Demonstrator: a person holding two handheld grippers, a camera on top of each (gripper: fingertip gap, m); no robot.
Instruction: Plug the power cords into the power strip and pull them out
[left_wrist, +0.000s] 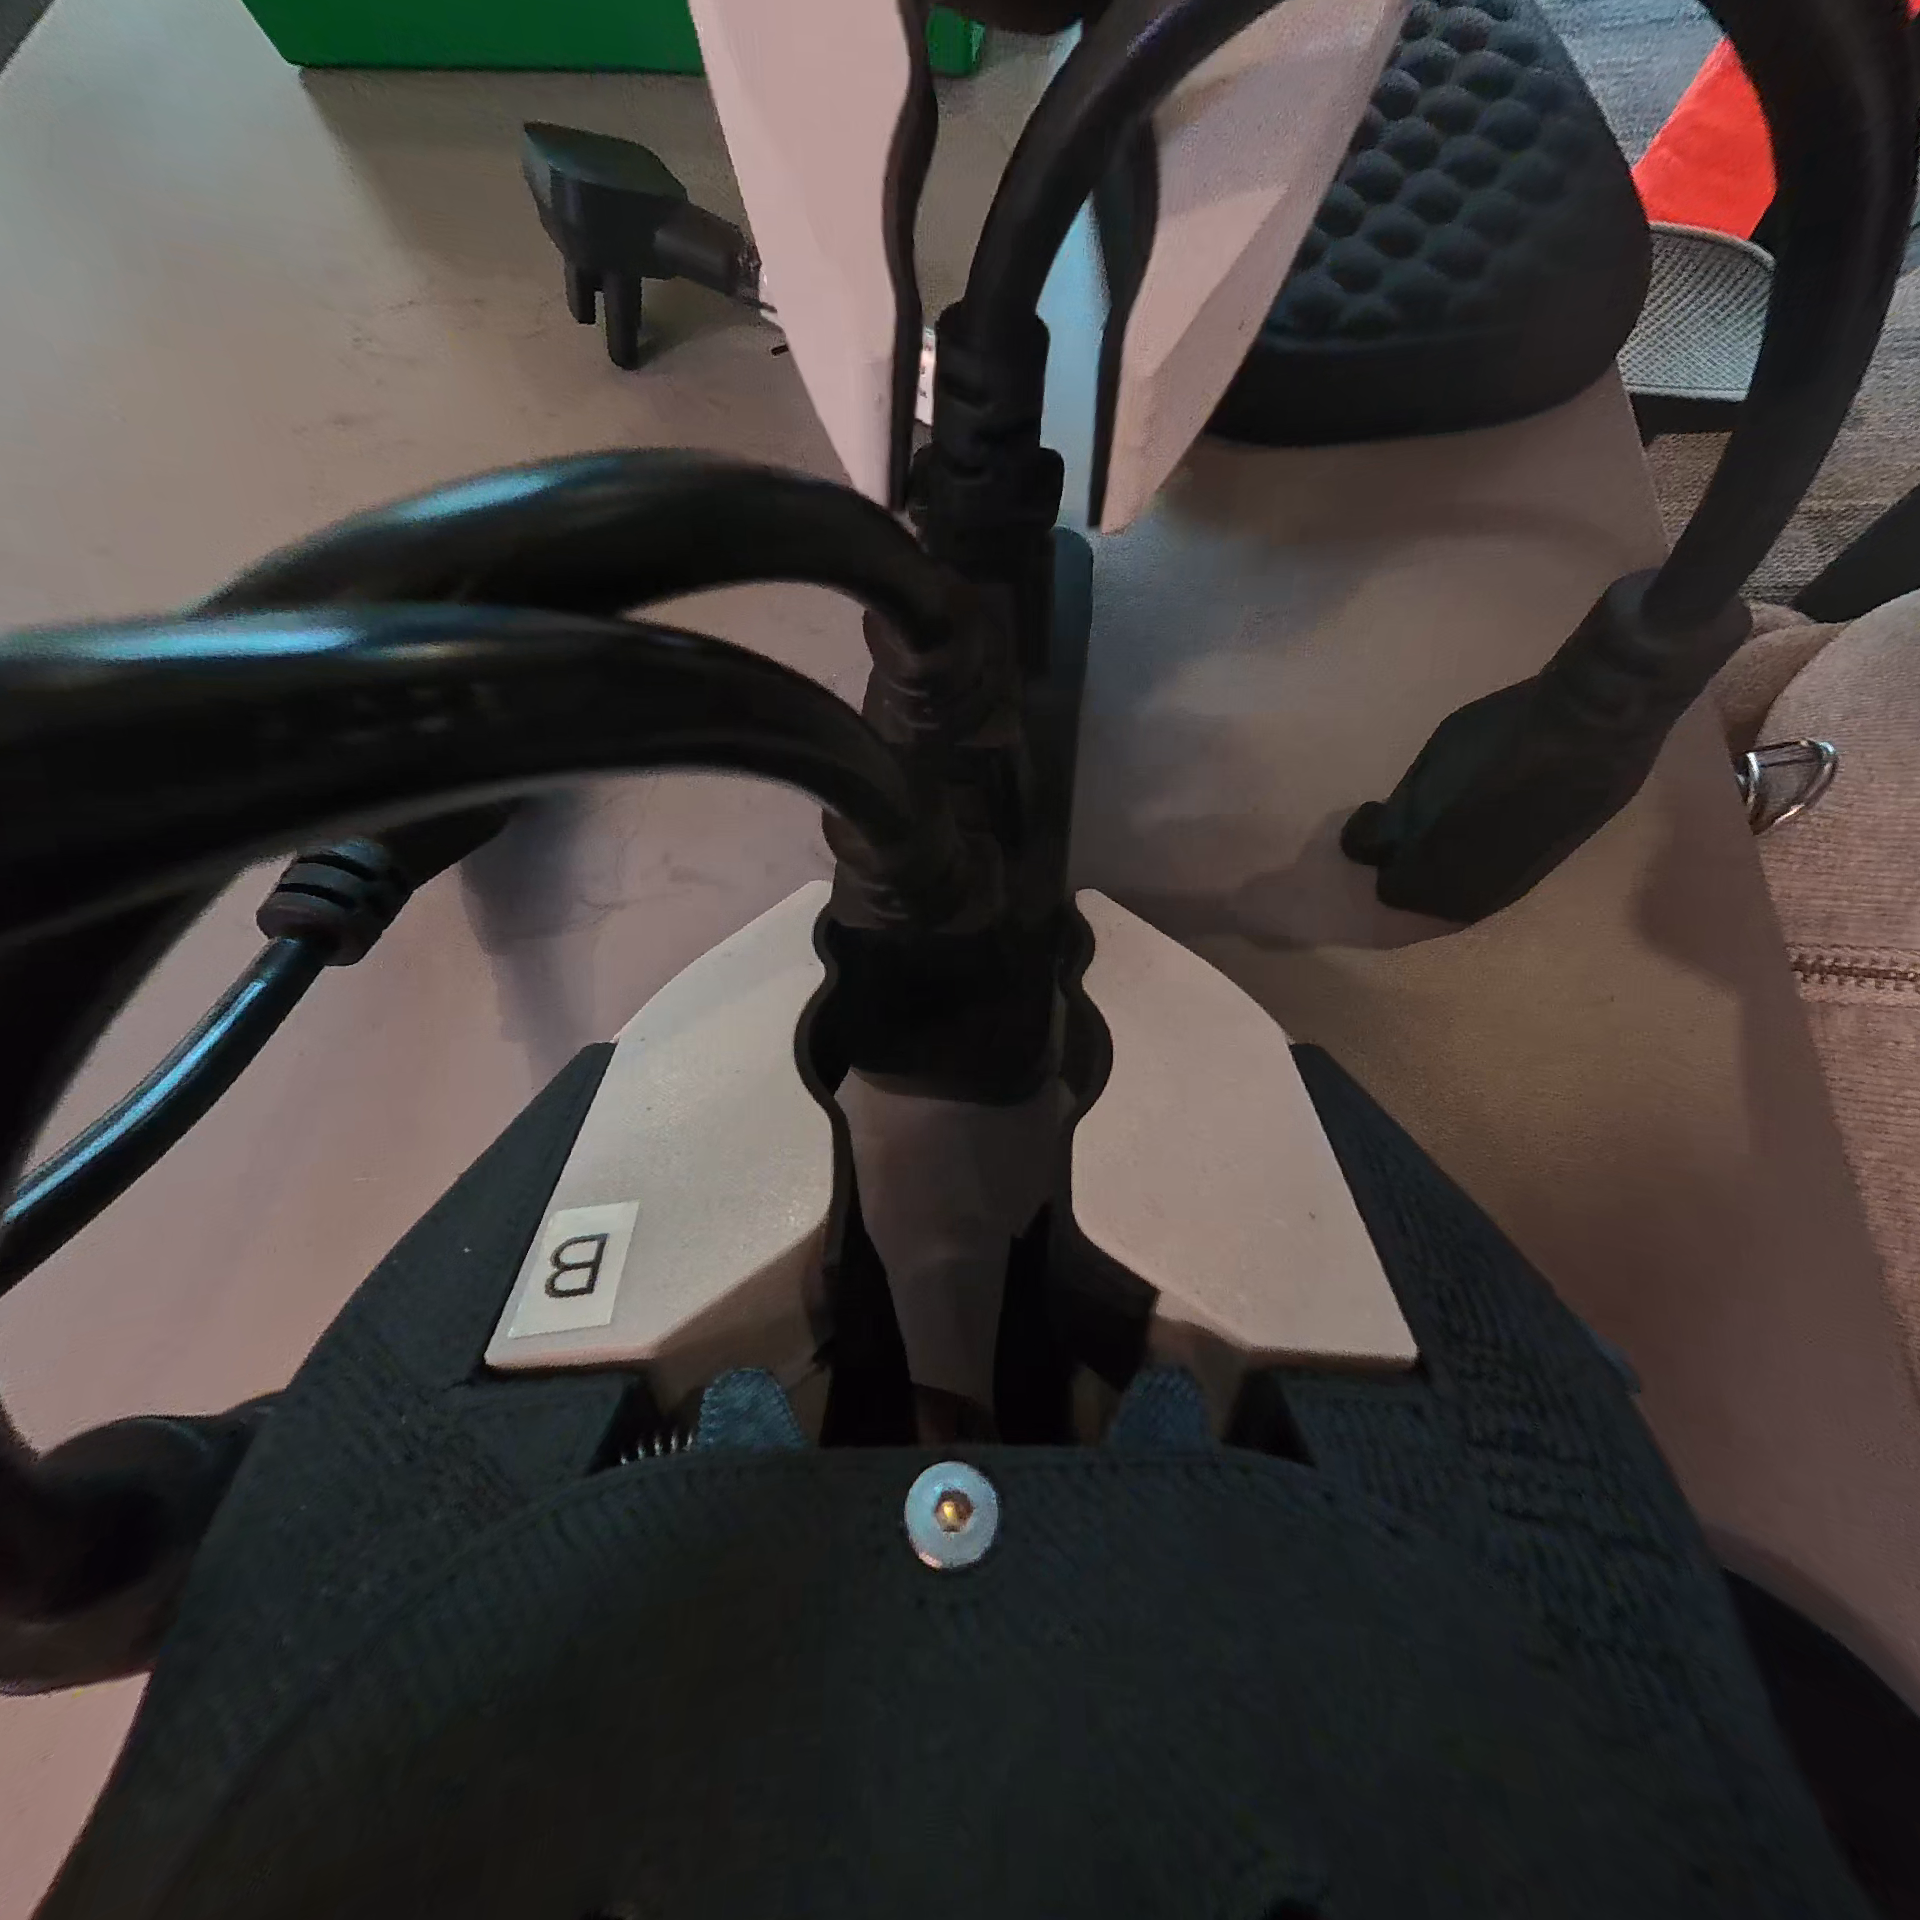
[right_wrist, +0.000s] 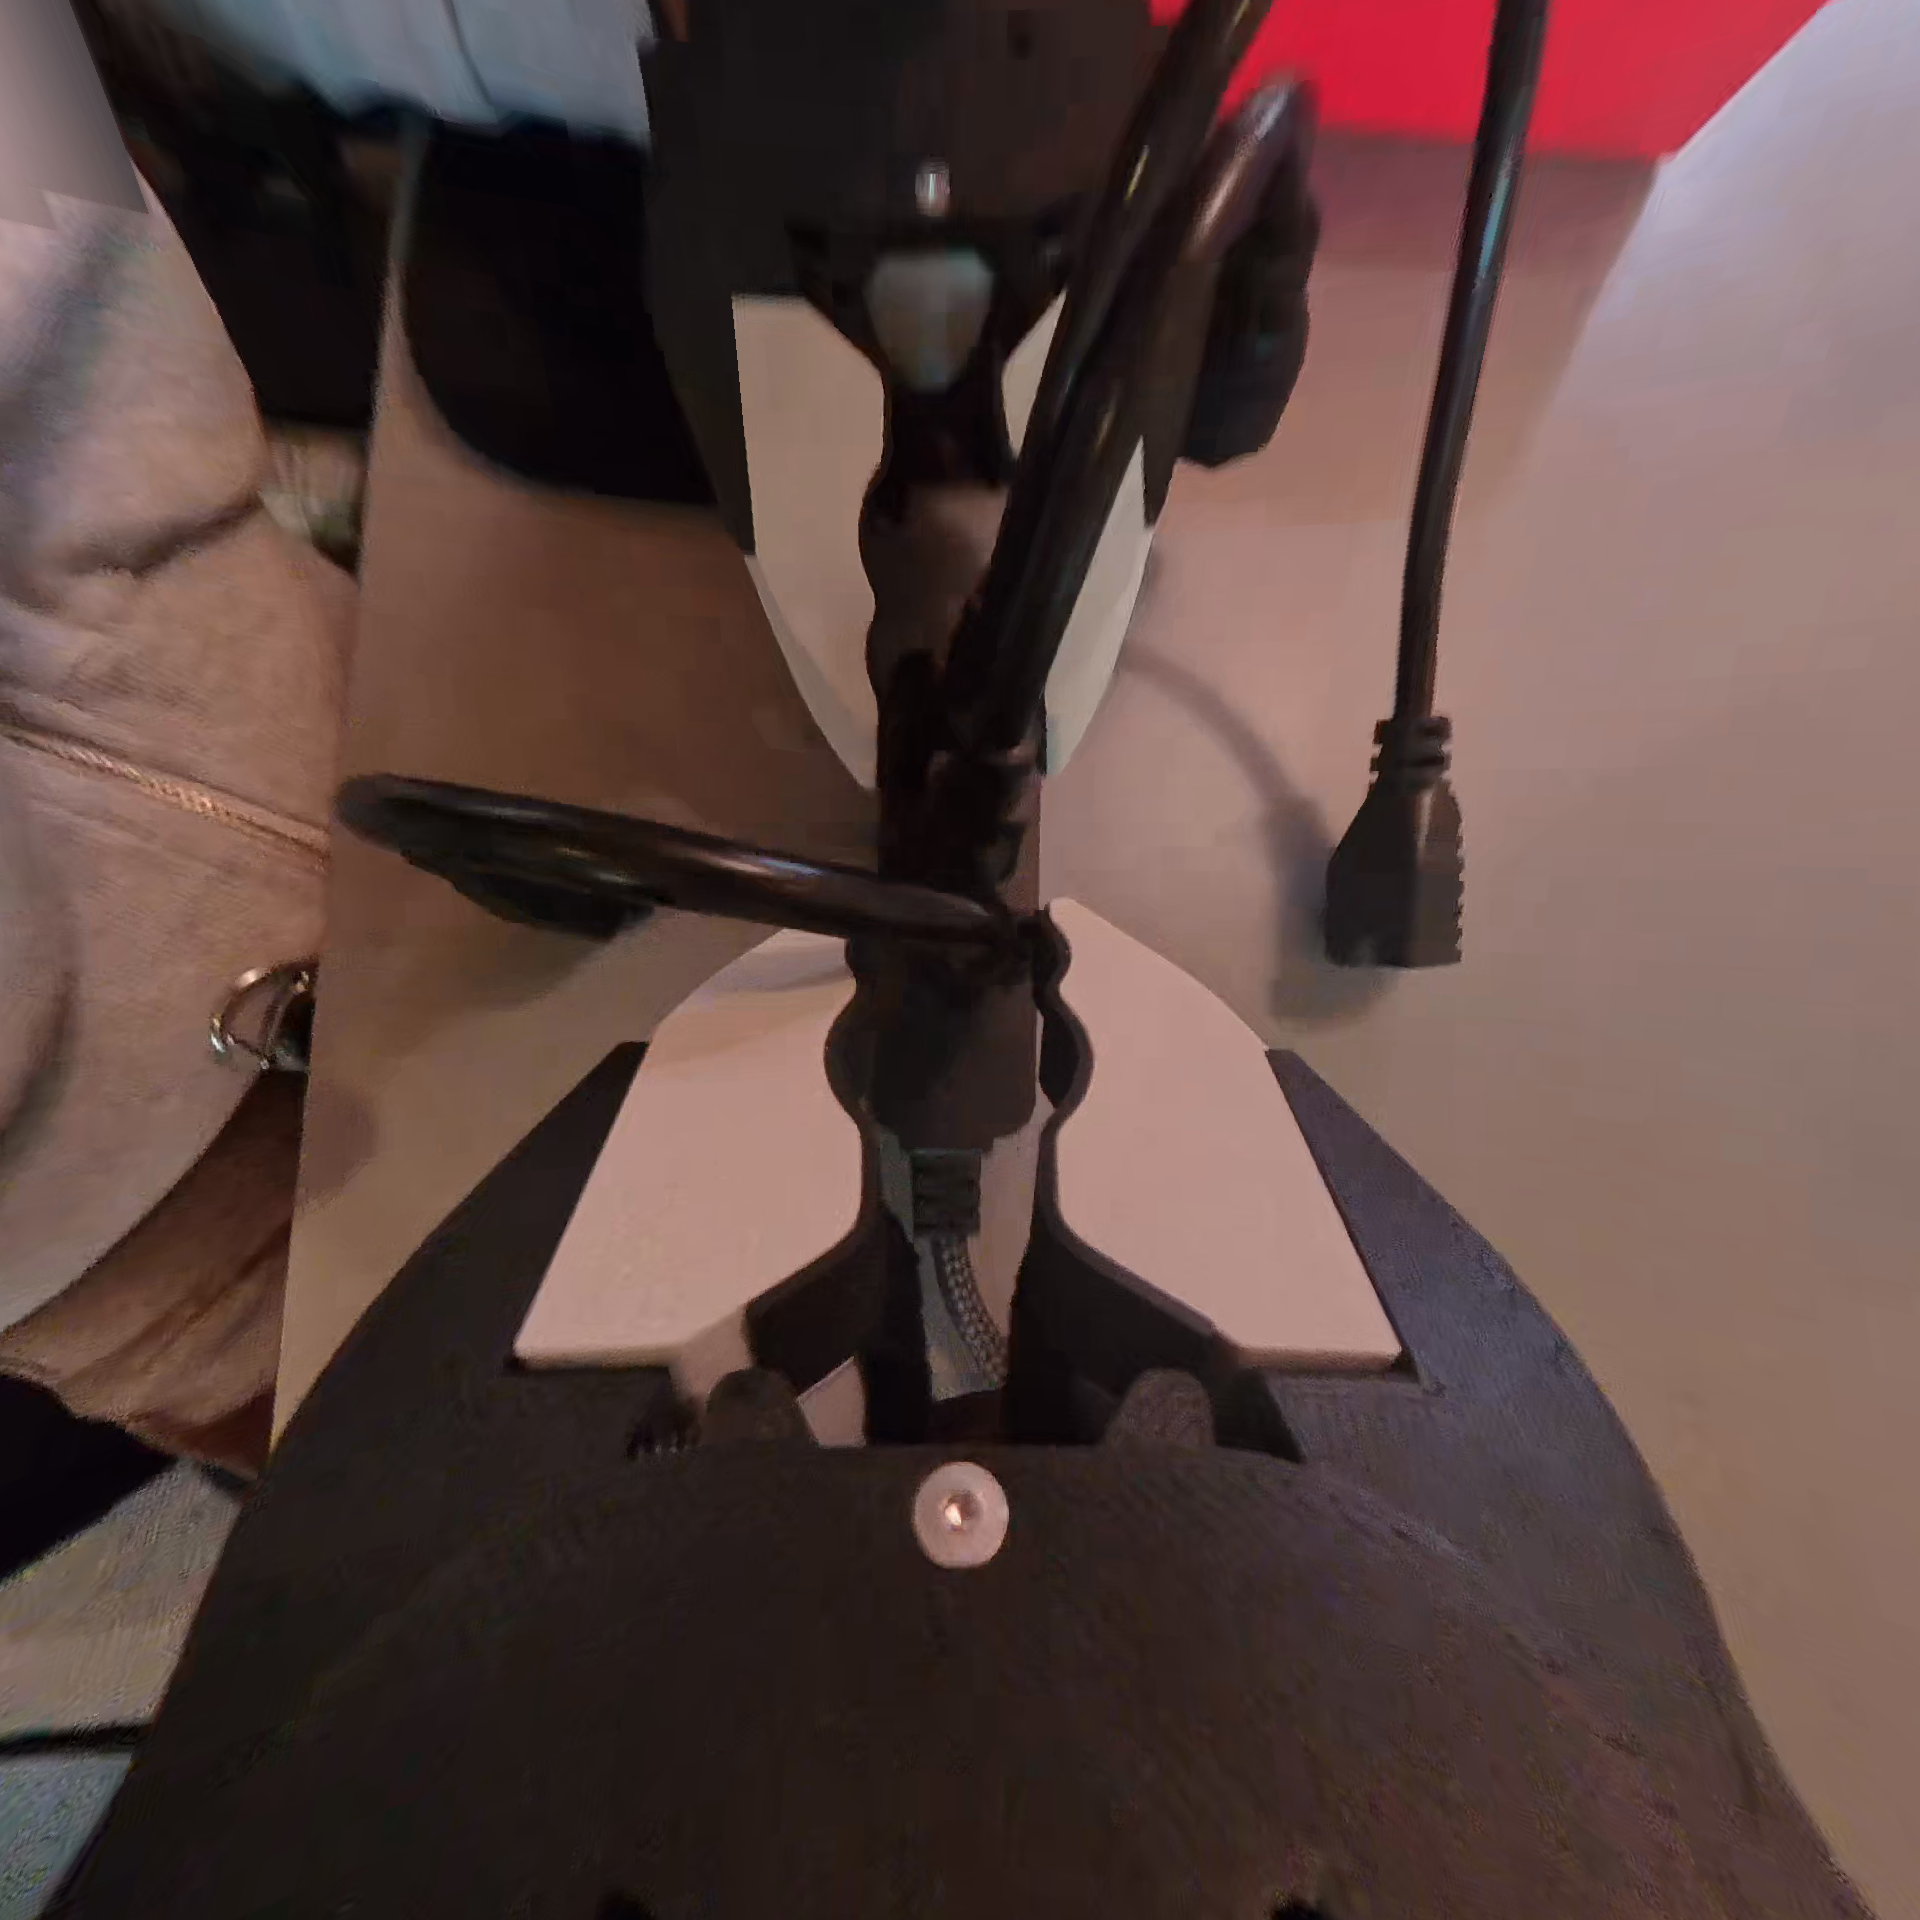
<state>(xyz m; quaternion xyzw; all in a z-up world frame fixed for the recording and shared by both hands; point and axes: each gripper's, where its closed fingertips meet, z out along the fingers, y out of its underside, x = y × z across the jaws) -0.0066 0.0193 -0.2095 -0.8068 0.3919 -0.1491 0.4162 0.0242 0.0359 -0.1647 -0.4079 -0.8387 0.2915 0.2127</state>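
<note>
Left wrist view: the left gripper (left_wrist: 951, 997) was clamped on one end of the power strip (left_wrist: 1065, 665), a narrow black bar seen edge-on, raised off the beige table (left_wrist: 312, 364). The right gripper (left_wrist: 987, 343) faced it and was closed on the far end. Three thick, glossy black power cords (left_wrist: 468, 665) arched out of the strip's side, their ribbed strain reliefs packed together. A loose matte black plug (left_wrist: 613, 223) lay on the table to the upper left; another moulded plug (left_wrist: 1507, 769) hung on its cord to the right, near a person's brown sleeve (left_wrist: 1849, 883).

Right wrist view: same bar held between the right gripper (right_wrist: 956, 1013) and the left gripper (right_wrist: 940, 644), white fingers with scalloped black pads. A ribbed black connector (right_wrist: 1403, 862) rested just above the table (right_wrist: 1662, 727) on the right. Image was blurred; socket detail couldn't be made out.
</note>
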